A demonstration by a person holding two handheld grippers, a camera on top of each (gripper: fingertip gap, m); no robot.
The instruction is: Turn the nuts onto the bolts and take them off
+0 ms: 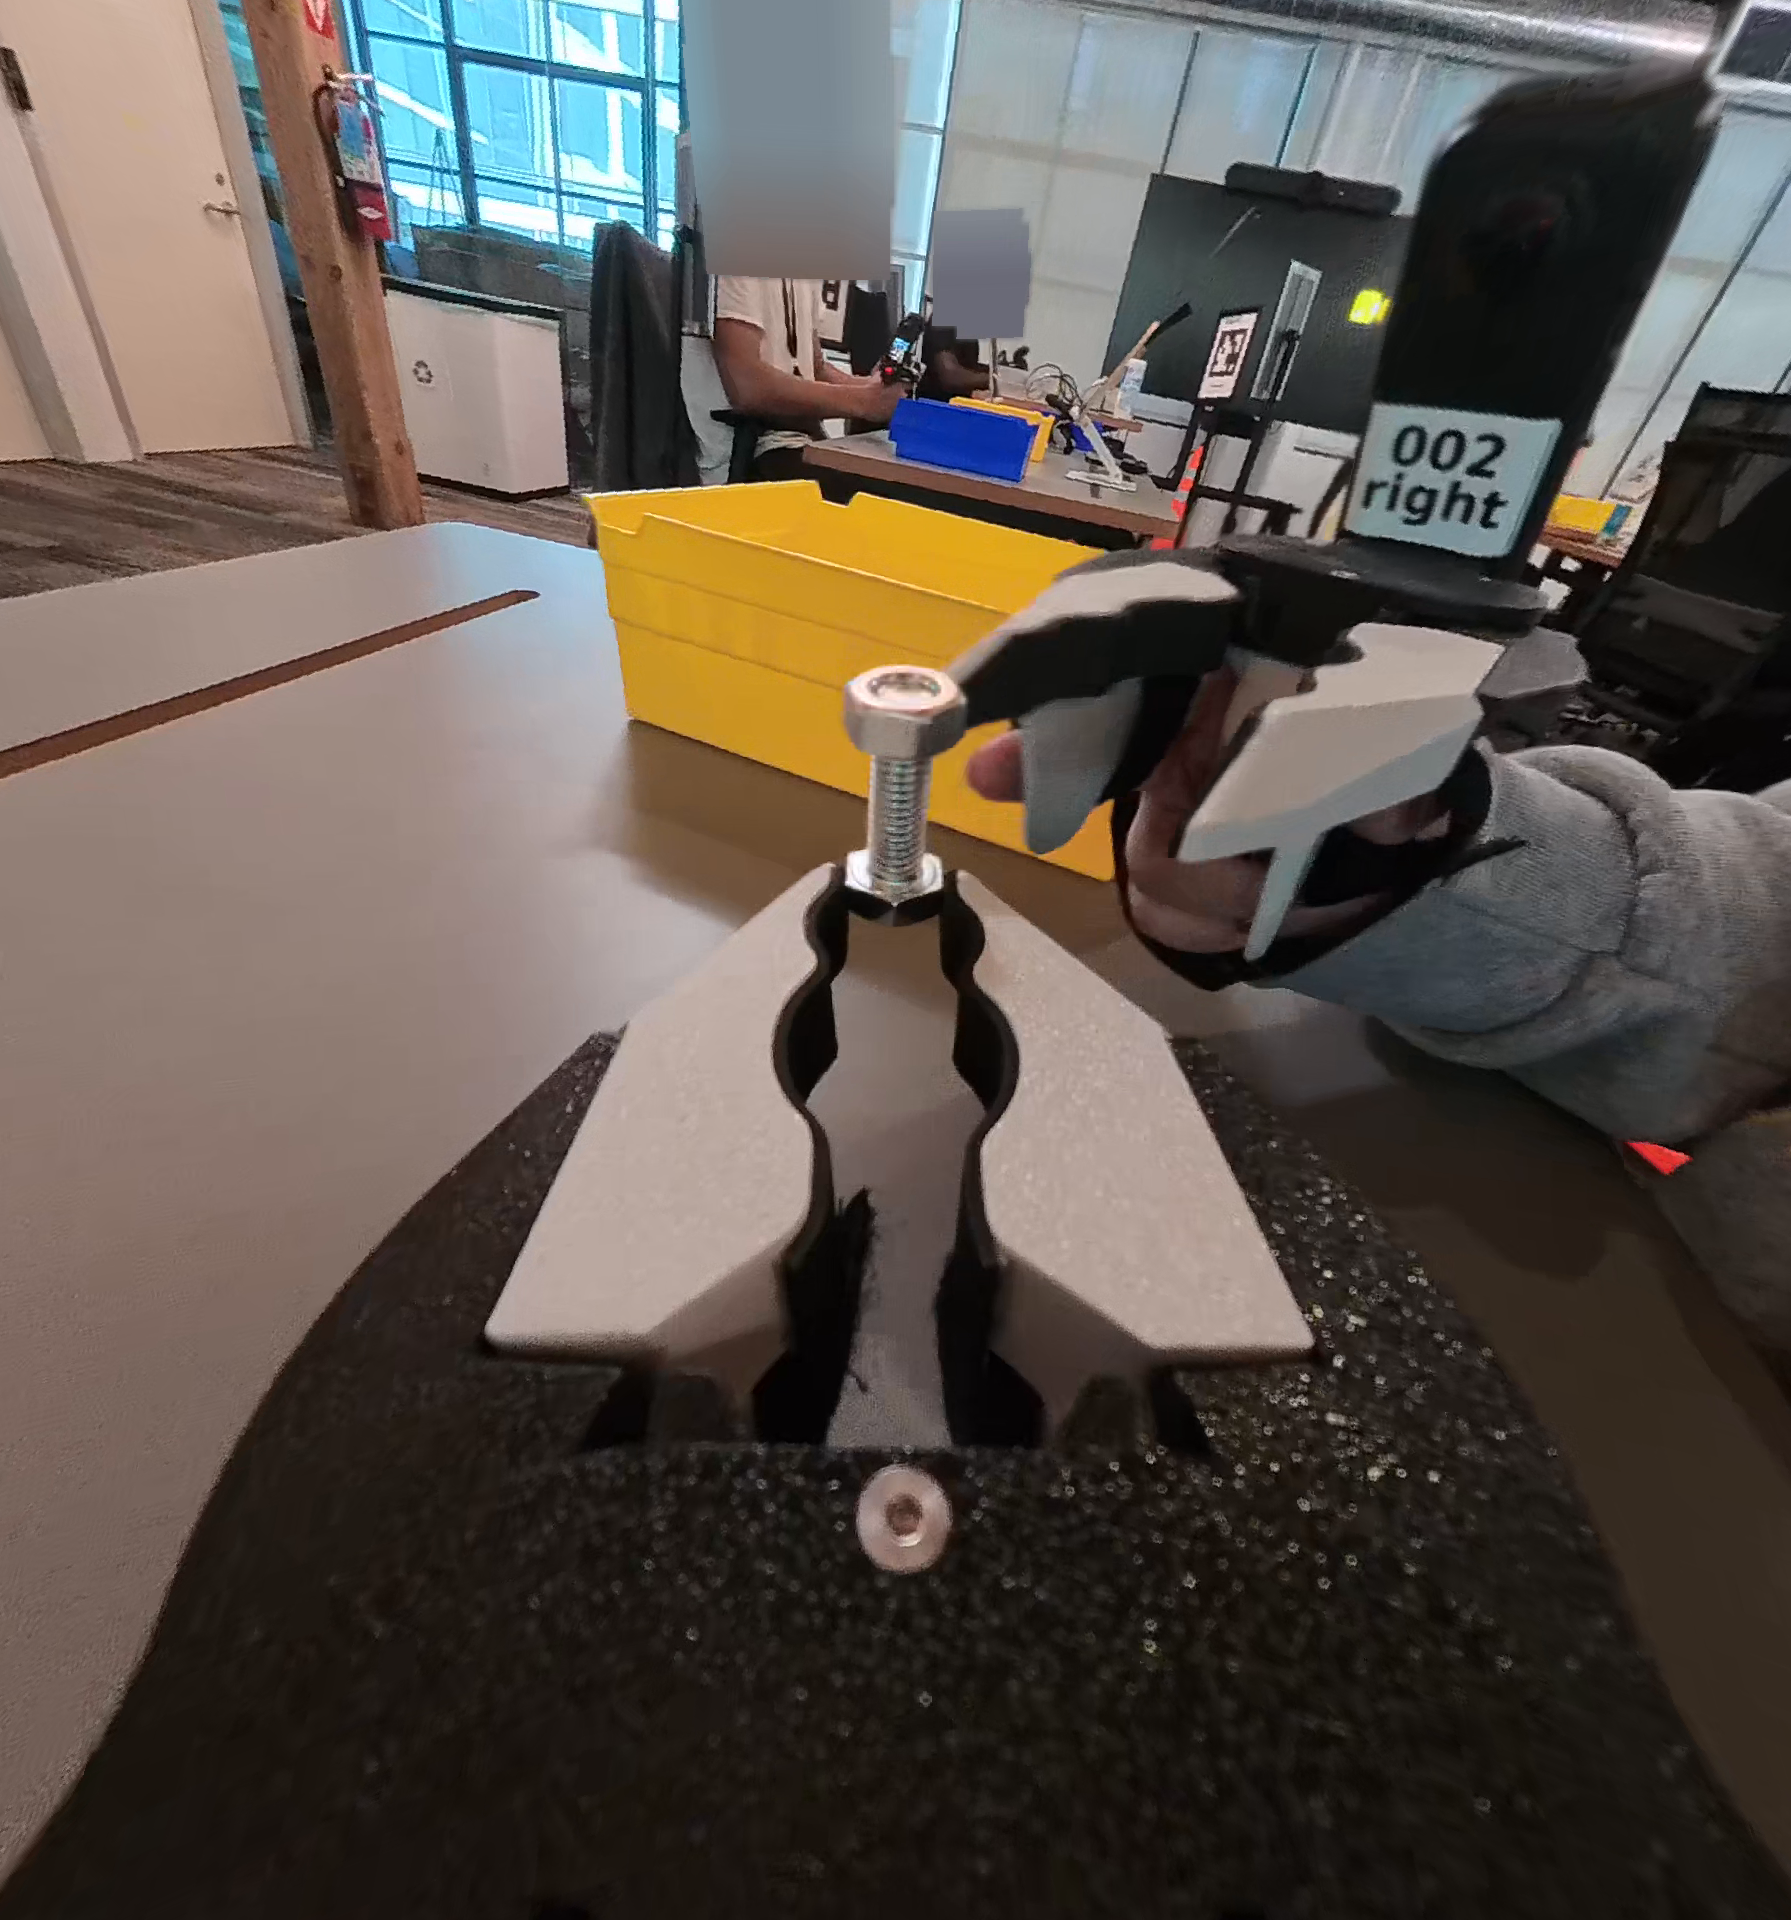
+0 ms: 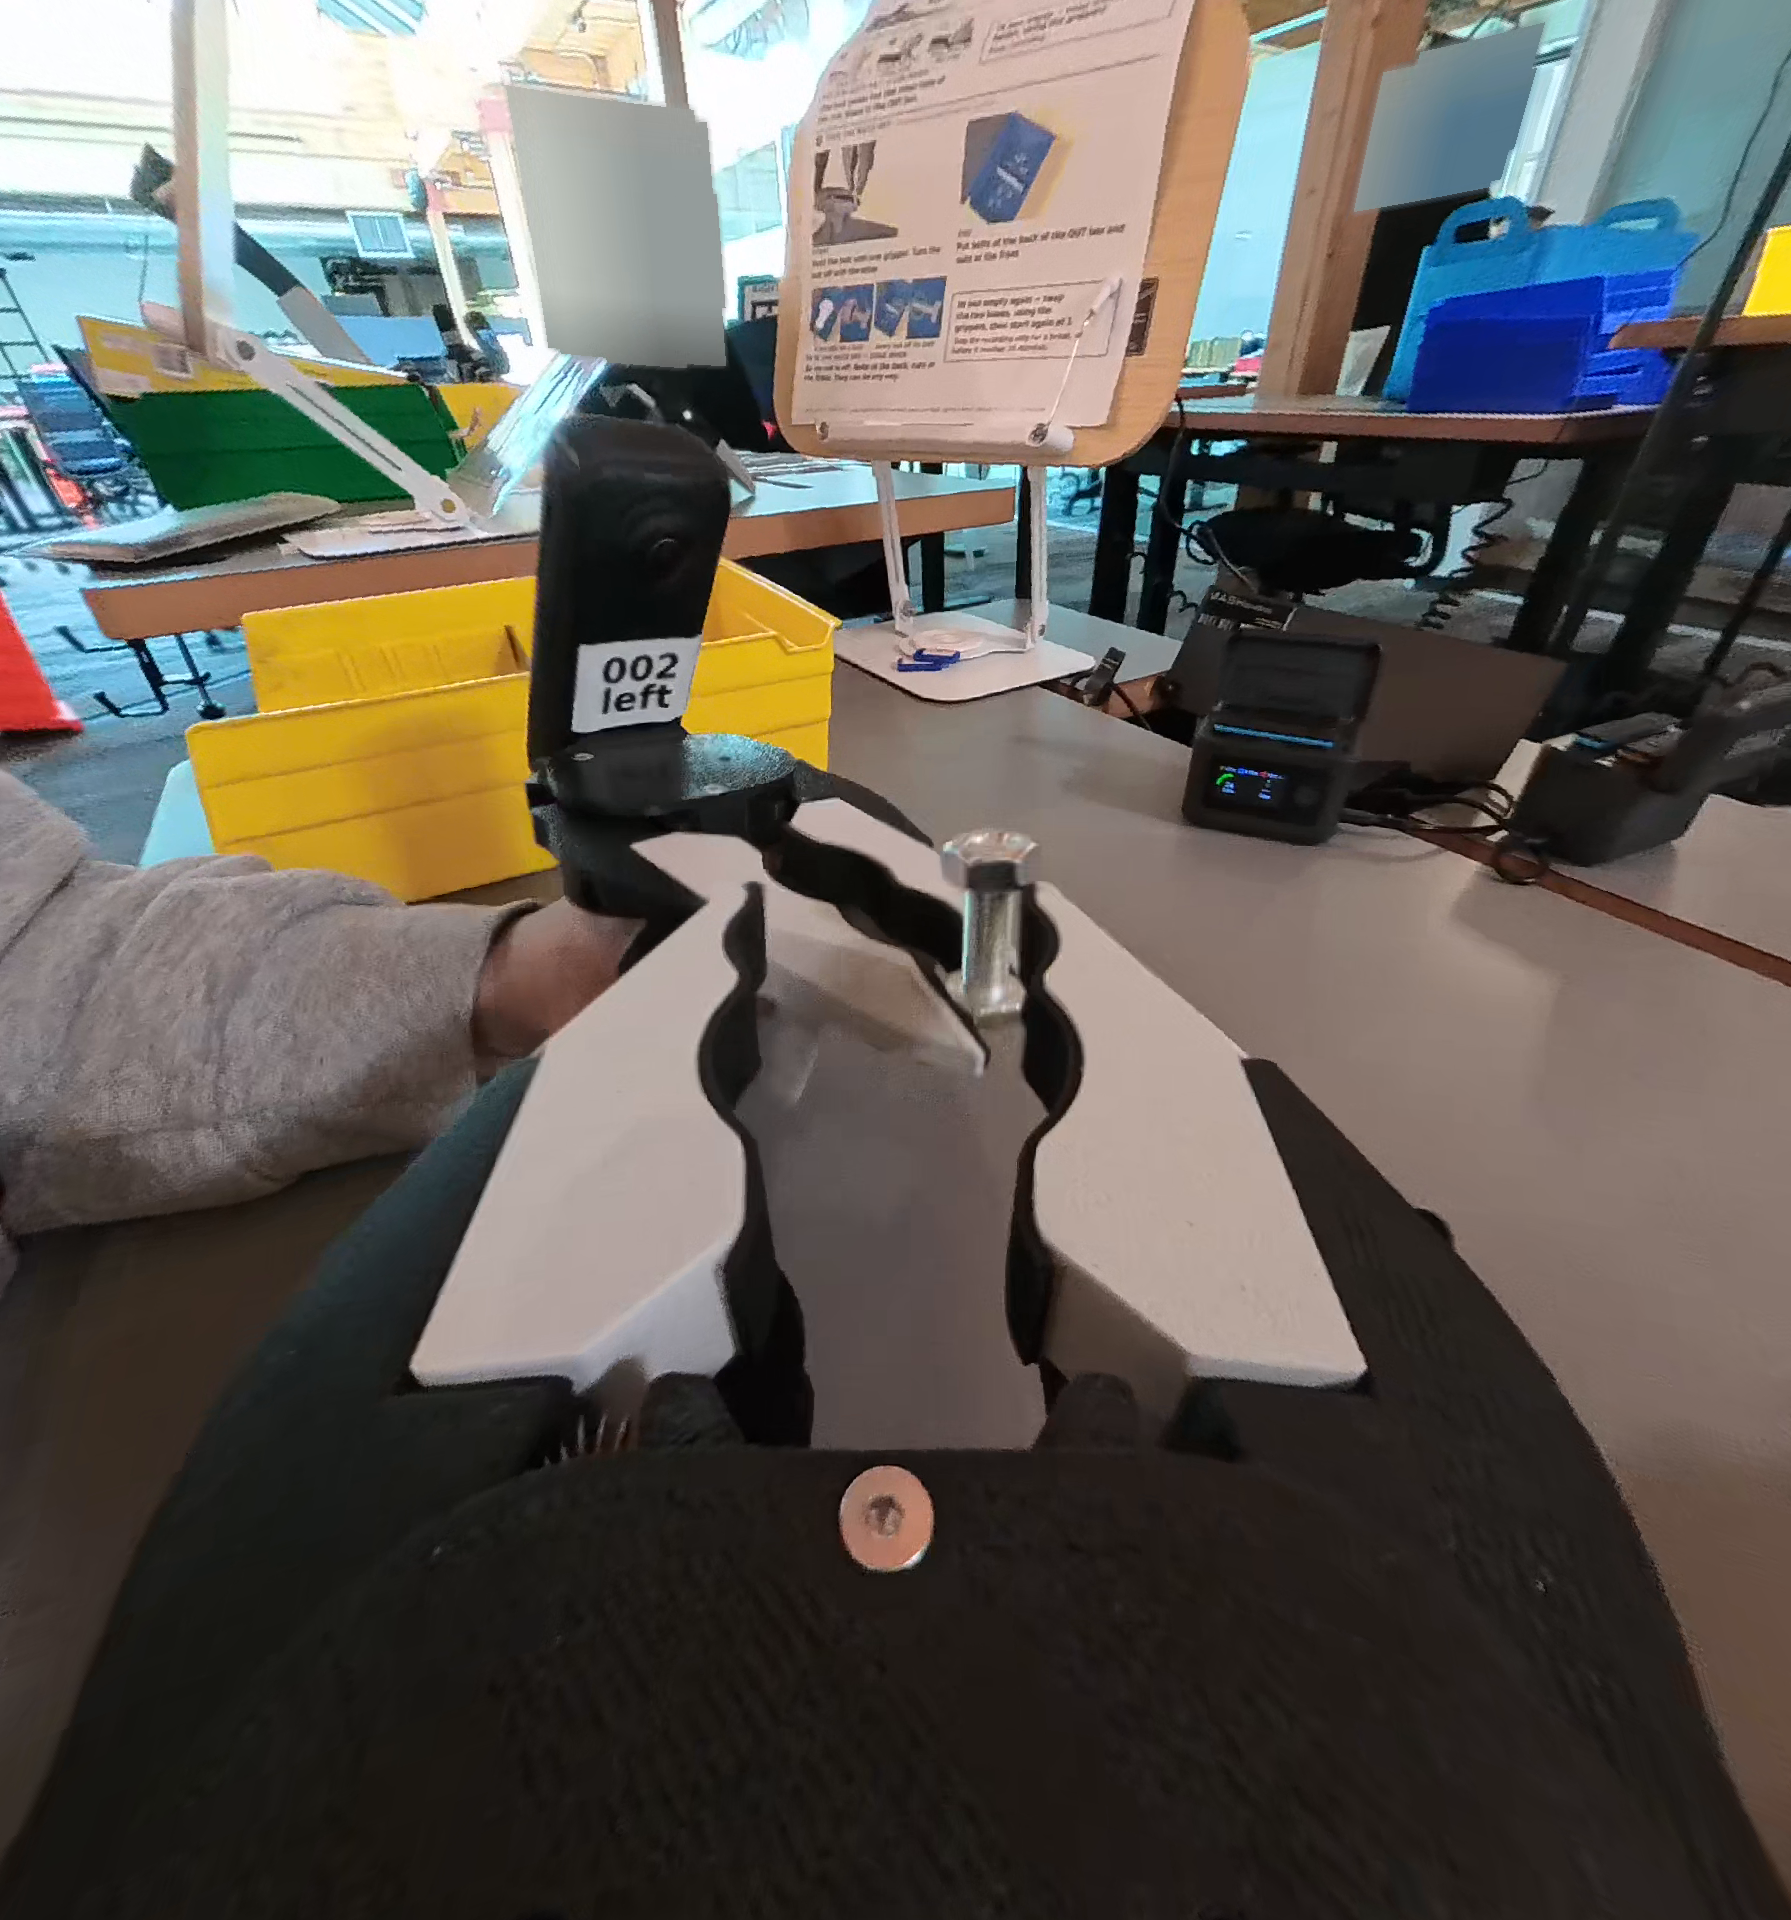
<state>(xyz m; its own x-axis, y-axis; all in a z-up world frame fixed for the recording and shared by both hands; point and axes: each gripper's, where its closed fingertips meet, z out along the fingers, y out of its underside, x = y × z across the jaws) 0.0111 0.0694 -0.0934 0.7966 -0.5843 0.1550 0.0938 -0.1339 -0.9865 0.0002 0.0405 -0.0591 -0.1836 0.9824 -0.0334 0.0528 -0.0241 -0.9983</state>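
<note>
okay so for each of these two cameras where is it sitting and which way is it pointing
Left wrist view: sits on the left gripper, looking along its fingers at the upright bolt clamped by the nut, yellow bin beyond; right gripper and sleeve show.
Right wrist view: sits on the right gripper, looking at the same bolt; left gripper and arm show.
Shared: bolt, bin, table, both grippers.
</note>
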